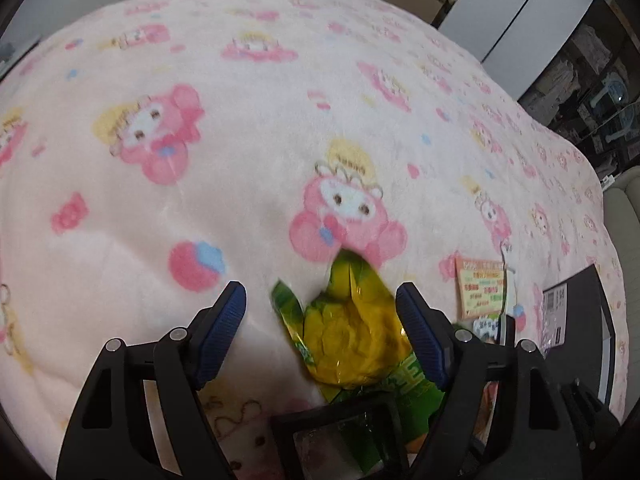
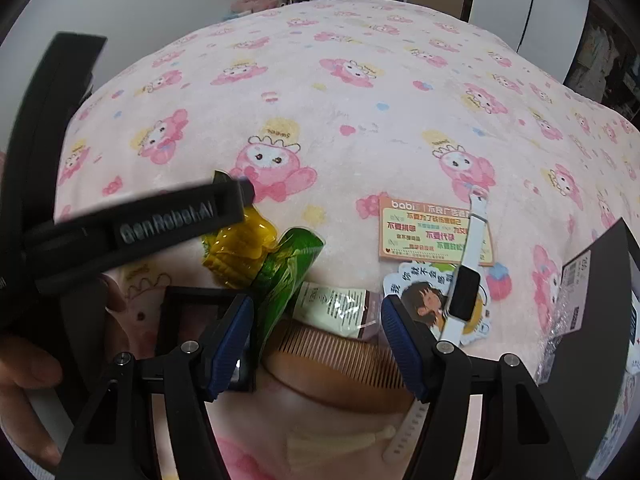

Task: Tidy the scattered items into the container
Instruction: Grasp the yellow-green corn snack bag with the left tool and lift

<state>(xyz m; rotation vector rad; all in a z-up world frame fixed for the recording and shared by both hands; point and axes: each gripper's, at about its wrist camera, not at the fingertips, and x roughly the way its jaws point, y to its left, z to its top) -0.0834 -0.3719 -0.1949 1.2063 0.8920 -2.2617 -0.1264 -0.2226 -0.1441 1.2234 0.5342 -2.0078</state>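
On the pink cartoon blanket (image 1: 248,152) lies a yellow and green corn snack packet (image 1: 352,336). My left gripper (image 1: 320,292) is open around it: the right pad (image 1: 420,328) is at the packet's edge and the left pad (image 1: 224,332) stands well clear. My right gripper (image 2: 316,304) is open over a wooden comb (image 2: 340,356) and a small printed sachet (image 2: 336,308), pressing on neither. In the right wrist view the left gripper's black arm (image 2: 160,224) crosses above the corn packet (image 2: 240,252).
A white smartwatch (image 2: 464,280), a pink printed card (image 2: 424,232) and a cartoon-girl sticker (image 2: 420,300) lie to the right. A black box with a barcode label (image 2: 600,280) sits at the far right. A small black square frame (image 2: 192,320) lies by the packet. A hand (image 2: 28,364) shows at the lower left.
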